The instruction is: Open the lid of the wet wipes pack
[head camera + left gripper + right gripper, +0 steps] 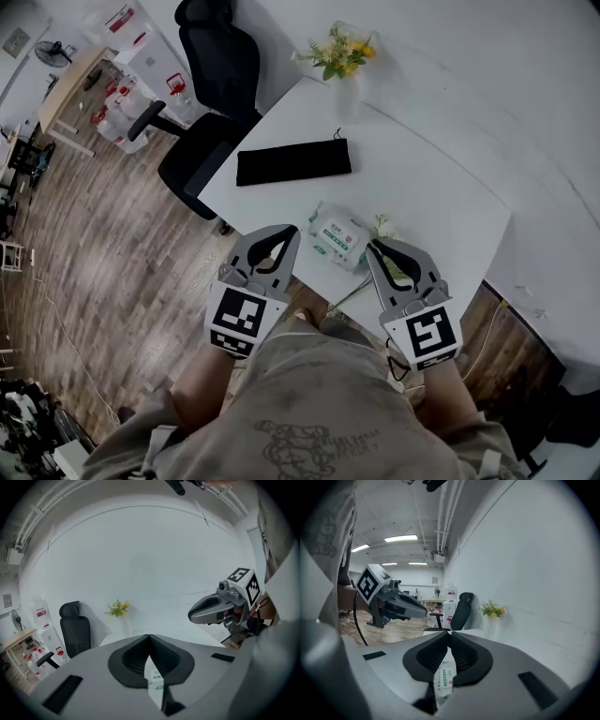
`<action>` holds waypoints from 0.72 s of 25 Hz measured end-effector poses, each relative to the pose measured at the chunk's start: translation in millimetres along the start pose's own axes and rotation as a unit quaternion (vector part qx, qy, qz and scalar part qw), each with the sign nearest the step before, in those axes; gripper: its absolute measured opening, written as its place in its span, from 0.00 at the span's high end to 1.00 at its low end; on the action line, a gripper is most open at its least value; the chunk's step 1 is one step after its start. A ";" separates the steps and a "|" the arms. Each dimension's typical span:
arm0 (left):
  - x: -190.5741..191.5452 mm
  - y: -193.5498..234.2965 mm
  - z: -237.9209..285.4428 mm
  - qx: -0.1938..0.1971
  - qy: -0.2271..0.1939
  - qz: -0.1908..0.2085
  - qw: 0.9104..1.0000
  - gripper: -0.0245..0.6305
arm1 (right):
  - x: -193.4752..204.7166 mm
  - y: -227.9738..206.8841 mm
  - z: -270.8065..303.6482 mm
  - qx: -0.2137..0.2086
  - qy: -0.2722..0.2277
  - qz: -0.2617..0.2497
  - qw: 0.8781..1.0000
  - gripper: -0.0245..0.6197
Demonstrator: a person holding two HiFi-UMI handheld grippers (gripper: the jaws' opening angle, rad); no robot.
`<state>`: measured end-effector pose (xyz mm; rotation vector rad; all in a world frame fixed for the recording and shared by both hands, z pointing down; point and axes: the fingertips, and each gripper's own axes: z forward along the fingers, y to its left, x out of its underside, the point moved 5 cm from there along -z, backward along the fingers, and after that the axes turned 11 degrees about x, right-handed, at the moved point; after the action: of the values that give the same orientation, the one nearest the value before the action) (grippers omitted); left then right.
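Observation:
The wet wipes pack (338,236), white with green print and its lid flat, lies near the front edge of the white table (422,187). My left gripper (292,231) is shut and empty, hovering just left of the pack without touching it. Just right of the pack, my right gripper (372,246) is also shut and empty. In the left gripper view the jaw tips meet at my left gripper (149,635), and a strip of the pack (154,679) shows below them. The right gripper view shows the same: my right gripper (450,632) closed, the pack (444,679) beneath.
A black pouch (293,161) lies flat behind the pack. A vase of yellow flowers (345,56) stands at the table's far corner by the wall. A black office chair (211,94) stands to the left on the wooden floor. A small flower sprig (382,227) lies beside the pack.

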<state>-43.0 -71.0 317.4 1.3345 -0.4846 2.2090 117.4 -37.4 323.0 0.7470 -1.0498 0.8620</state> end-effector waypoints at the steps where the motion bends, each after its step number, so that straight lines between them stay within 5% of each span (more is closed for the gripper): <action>1: 3.6 0.4 6.6 0.001 0.006 -0.002 1.000 0.94 | 5.8 0.4 3.4 -0.005 0.013 -0.002 1.000 0.88; 3: 14.2 1.3 20.3 0.003 0.025 -0.008 1.000 0.94 | 19.9 2.7 11.0 -0.021 0.044 0.003 0.999 0.76; 6: 32.5 4.5 38.4 0.005 0.060 -0.012 0.998 0.94 | 41.5 8.6 24.3 -0.036 0.082 -0.014 0.996 0.71; 18: 86.1 15.1 75.4 0.038 0.148 -0.006 0.988 0.94 | 114.4 38.2 76.1 -0.049 0.186 -0.068 0.979 0.64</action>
<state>-31.8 -103.3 427.7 1.0151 -0.2840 2.3835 80.7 -57.1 459.4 0.5402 -0.6938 0.7890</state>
